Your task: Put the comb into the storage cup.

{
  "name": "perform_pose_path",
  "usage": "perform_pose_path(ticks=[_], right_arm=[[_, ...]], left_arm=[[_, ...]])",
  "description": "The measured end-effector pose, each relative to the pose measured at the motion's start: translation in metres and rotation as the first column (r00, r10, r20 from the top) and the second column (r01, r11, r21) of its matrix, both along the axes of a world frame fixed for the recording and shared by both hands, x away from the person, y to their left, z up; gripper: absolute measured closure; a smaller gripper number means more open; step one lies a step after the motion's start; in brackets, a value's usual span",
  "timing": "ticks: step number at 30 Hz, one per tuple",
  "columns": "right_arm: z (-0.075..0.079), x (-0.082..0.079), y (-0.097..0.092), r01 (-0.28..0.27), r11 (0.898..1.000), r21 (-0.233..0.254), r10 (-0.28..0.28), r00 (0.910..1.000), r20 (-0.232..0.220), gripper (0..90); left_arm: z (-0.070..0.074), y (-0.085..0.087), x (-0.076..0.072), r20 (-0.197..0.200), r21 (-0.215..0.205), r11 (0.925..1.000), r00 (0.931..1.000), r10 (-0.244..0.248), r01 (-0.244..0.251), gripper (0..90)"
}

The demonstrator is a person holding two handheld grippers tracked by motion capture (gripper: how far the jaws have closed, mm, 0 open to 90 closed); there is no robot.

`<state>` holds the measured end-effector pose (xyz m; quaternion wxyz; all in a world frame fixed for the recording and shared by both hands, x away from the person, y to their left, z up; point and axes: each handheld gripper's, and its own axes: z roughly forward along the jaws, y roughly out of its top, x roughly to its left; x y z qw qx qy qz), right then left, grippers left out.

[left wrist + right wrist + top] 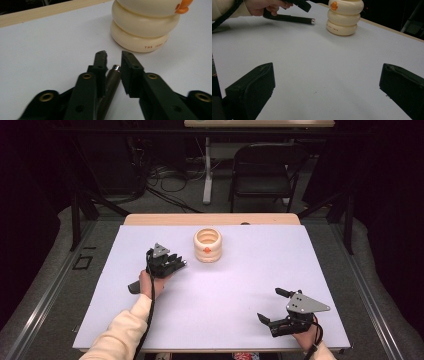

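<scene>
A dark pen (112,77) with a silver tip lies flat on the white table sheet (225,320). My left gripper (113,53) has its two jaws close on either side of the pen, near the tip, and the pads look pressed to the barrel. In the high view the left gripper (175,264) sits left of centre, and the pen's butt end (134,287) sticks out behind the hand. A cream ringed holder (207,246) with an orange beak stands just beyond the pen tip. My right gripper (268,303) rests open near the front right, with nothing between its jaws.
In the right gripper view the pen (287,18) and the holder (343,18) lie far ahead of the right gripper (327,75). A wooden table edge (210,219) runs along the back. Beyond it stands a black chair (262,170).
</scene>
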<state>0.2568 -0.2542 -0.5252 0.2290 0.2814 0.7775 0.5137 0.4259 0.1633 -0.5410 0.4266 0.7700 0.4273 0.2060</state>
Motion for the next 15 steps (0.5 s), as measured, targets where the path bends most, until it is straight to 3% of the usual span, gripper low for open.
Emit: perform_pose_path(ticks=[6, 15], right_arm=[[0.0, 0.0, 0.0, -0.001, 1.0, 0.0, 0.001, 1.0, 0.002, 0.0], [0.0, 0.0, -0.001, -0.001, 1.0, 0.0, 0.001, 1.0, 0.003, 0.0]], left_arm=[[-0.003, -0.005, 0.009, -0.025, 0.01, 0.9996, 0.9994, 0.026, -0.026, 89.0], [-0.012, -0.008, 0.02, -0.063, 0.049, 0.9973, 0.9964, 0.057, -0.054, 89.4]])
